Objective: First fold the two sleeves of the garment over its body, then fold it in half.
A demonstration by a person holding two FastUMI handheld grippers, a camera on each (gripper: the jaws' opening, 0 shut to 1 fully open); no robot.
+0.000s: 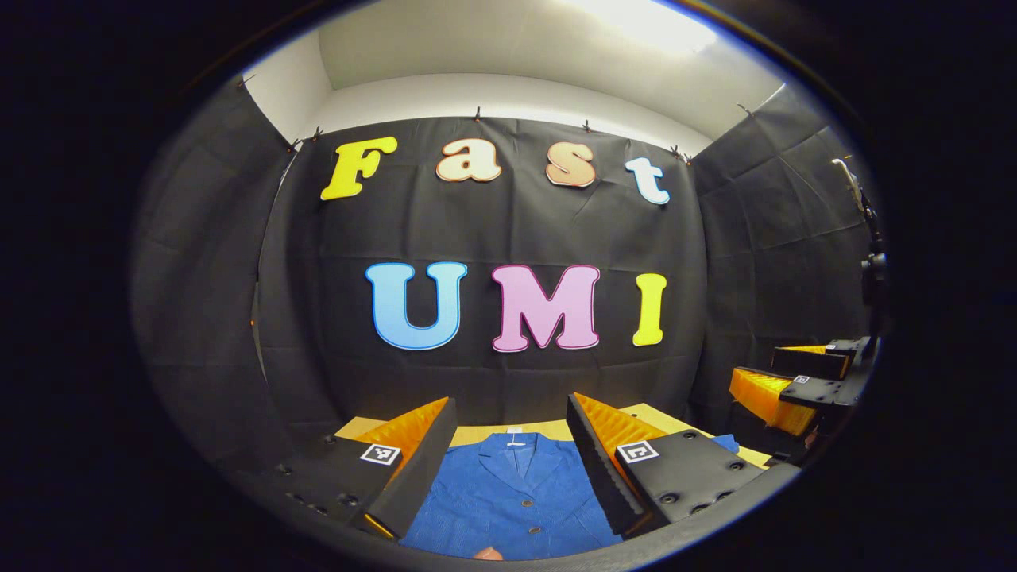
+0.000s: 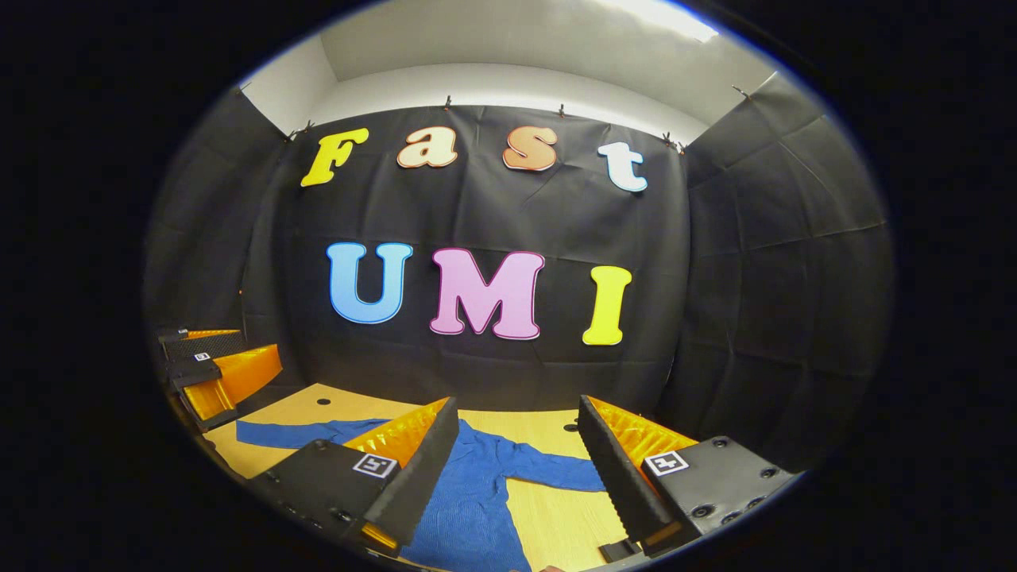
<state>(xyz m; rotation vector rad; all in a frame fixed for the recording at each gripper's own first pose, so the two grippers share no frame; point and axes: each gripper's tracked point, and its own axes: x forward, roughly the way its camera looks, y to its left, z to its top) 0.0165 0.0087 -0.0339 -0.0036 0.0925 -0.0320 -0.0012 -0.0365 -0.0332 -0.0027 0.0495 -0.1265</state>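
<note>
Blue garment (image 1: pixel 508 496) lies flat (sleeves unfolded) on the table (image 2: pixel 548 516); both claws gape, empty.

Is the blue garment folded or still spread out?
Spread out: the blue garment lies flat on the table, both sleeves stretched sideways.

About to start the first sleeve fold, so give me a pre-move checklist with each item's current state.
1. Garment lies flat on the table, front up: ok.
2. Both sleeves spread outward, none folded yet: the sleeve between the right hand-held gripper's fingers lies out; the other sleeve too: ok.
3. Left hand-held gripper open and empty: ok.
4. Right hand-held gripper open and empty: ok.
5. Cuff ends free of snags: cannot tell.
</note>
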